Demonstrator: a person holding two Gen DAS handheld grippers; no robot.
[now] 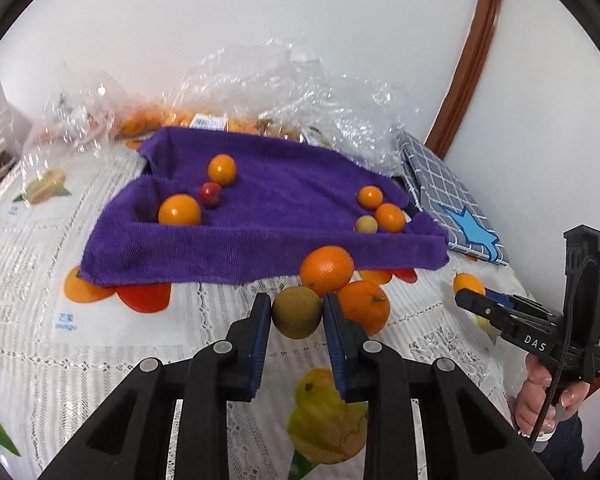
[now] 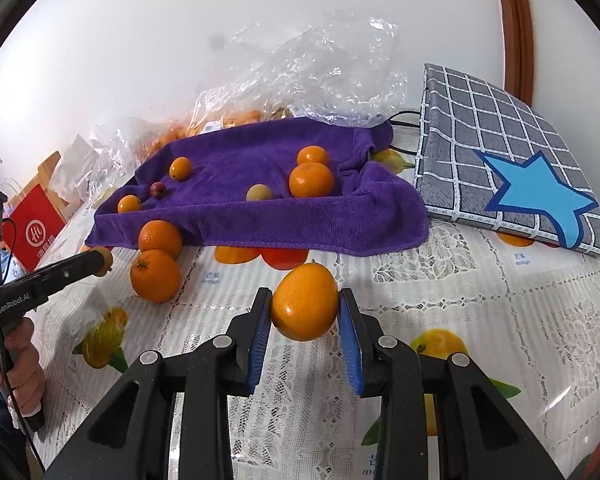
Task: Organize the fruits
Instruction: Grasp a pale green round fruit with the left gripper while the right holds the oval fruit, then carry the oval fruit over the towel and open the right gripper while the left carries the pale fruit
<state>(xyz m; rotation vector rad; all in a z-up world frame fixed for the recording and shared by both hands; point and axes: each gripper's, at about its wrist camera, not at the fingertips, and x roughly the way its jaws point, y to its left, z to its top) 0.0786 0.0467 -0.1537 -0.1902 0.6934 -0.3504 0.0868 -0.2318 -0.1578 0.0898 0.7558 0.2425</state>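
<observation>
We take the purple towel [image 1: 268, 216] as our landmark; it lies spread on the tabletop [image 1: 28, 288], which has a lace-and-fruit-print cover.

Left tongs [image 1: 297, 312]: closed around a brownish-green round fruit [image 1: 297, 312], held just in front of the towel's near edge. Two oranges [image 1: 326, 270] [image 1: 363, 306] lie on the tabletop touching each other, at that same edge, just behind the held fruit.

Right tongs [image 2: 304, 307]: holding a smooth orange fruit [image 2: 304, 307] between the blue pads [image 2: 260, 338], in front of the towel's near edge and lifted off the cover as far as we can tell.

On the towel, left part: two small orange fruits [image 1: 221, 169] [image 1: 179, 210] with a small red fruit [image 1: 210, 194] between them. Right part: two small oranges [image 1: 370, 196] [image 1: 389, 217] and a pale yellowish fruit [image 1: 366, 224], close together.

Behind the towel: crumpled clear plastic bags [image 1: 300, 92] with more orange fruit inside. Right of the towel: a grey checked cushion with a blue star [image 2: 512, 160].
</observation>
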